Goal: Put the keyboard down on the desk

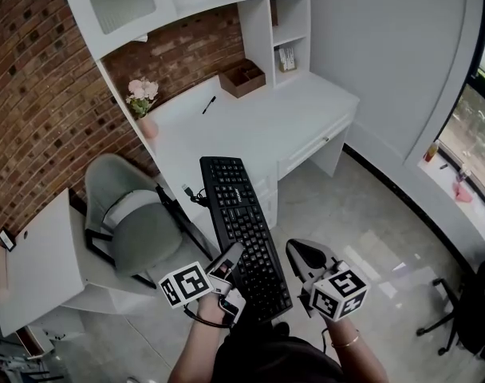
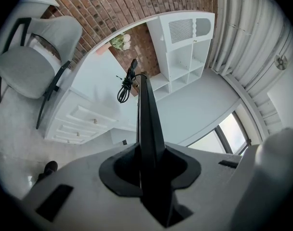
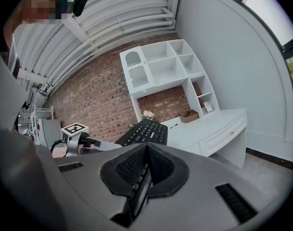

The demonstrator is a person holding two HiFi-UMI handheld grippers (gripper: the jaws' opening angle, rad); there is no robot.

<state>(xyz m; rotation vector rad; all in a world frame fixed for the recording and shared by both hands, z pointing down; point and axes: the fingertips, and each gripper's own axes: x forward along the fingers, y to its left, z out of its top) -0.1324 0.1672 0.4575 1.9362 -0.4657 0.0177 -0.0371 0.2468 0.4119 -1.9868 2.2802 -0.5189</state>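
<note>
I hold a black keyboard [image 1: 242, 222] in the air in front of the white desk [image 1: 266, 126], its far end over the desk's front edge. My left gripper [image 1: 229, 268] is shut on the keyboard's near left edge. My right gripper [image 1: 293, 255] is shut on its near right edge. The left gripper view shows the keyboard [image 2: 145, 114] edge-on between the jaws of the left gripper [image 2: 149, 165], with its coiled cable [image 2: 125, 88] hanging at the far end. In the right gripper view the keys [image 3: 144, 131] run out from the right gripper [image 3: 145, 170] toward the desk [image 3: 209, 124].
A grey chair [image 1: 135, 222] stands left of the keyboard beside the desk. On the desk are a vase of flowers [image 1: 143, 102], a pen [image 1: 209, 104] and a brown tray [image 1: 242, 78]. A low white table [image 1: 35, 270] is at the far left.
</note>
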